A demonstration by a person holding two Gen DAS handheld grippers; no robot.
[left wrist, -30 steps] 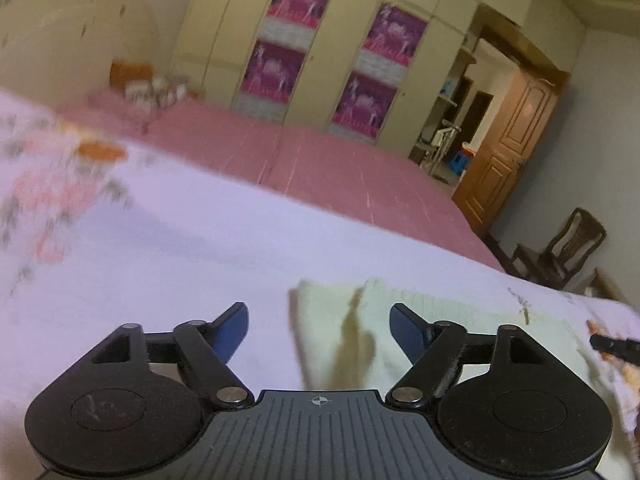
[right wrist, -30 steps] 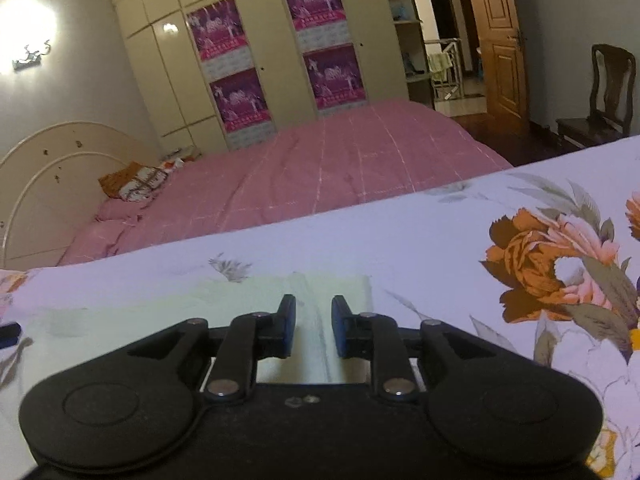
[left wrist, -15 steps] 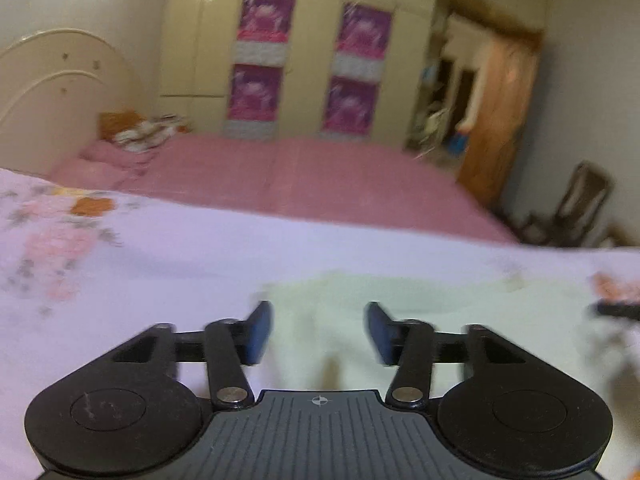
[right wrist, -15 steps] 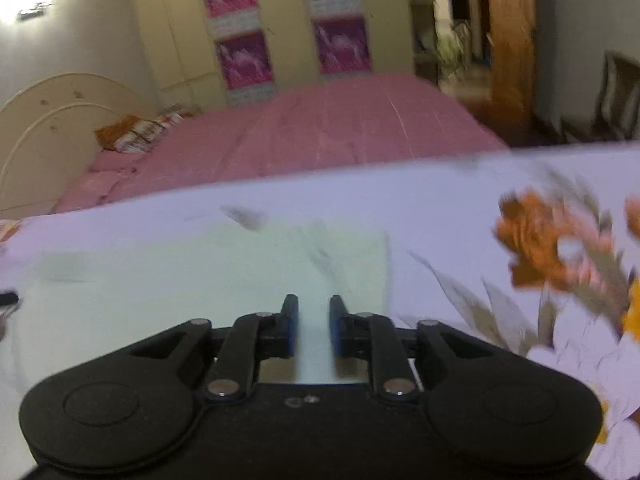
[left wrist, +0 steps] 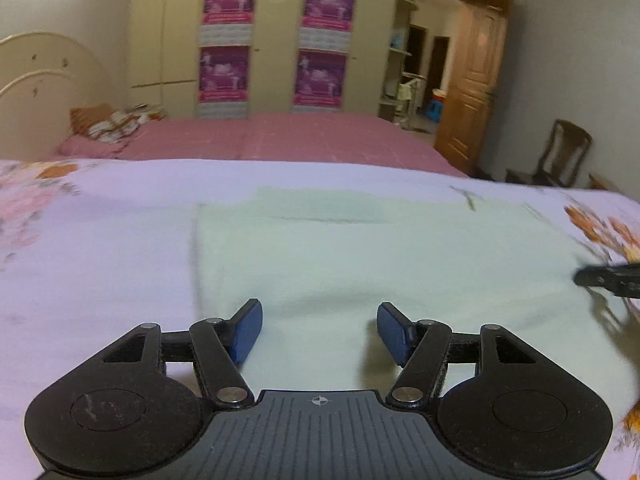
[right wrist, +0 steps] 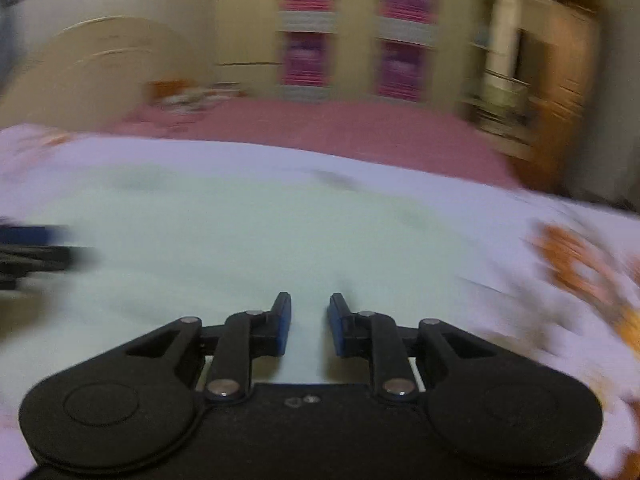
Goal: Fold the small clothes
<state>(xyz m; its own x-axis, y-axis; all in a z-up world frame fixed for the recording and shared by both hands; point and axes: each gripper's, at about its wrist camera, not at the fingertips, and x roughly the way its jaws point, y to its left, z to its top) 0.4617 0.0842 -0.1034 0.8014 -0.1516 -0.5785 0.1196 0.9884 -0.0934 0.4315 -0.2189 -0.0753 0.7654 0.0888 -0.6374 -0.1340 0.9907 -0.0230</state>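
One pale green garment (left wrist: 360, 252) lies flat on the bed sheet (left wrist: 100, 248), which is lilac cotton with orange and pink printed flowers. The cloth looks soft and thin, roughly rectangular, with one folded layer showing as a straight edge near its far side. Two grippers are over it. The left gripper (left wrist: 319, 330) is black plastic with two blue ribbed pads (left wrist: 248, 330); its jaws stand wide apart above the near edge of the garment, and nothing is between them. The right gripper (right wrist: 309, 322) has the same shape, and its jaws are narrow, with only a small gap; the garment shows under the gap, but I cannot tell if the pads pinch any cloth. The right view is very blurred. Behind, I see one second bed with a pink checked cover (left wrist: 320, 140), one cream rounded headboard (left wrist: 44, 80), a cream wardrobe (left wrist: 276, 36) with four purple posters, one wooden door (left wrist: 468, 92) and one dark wooden chair (left wrist: 560, 156)
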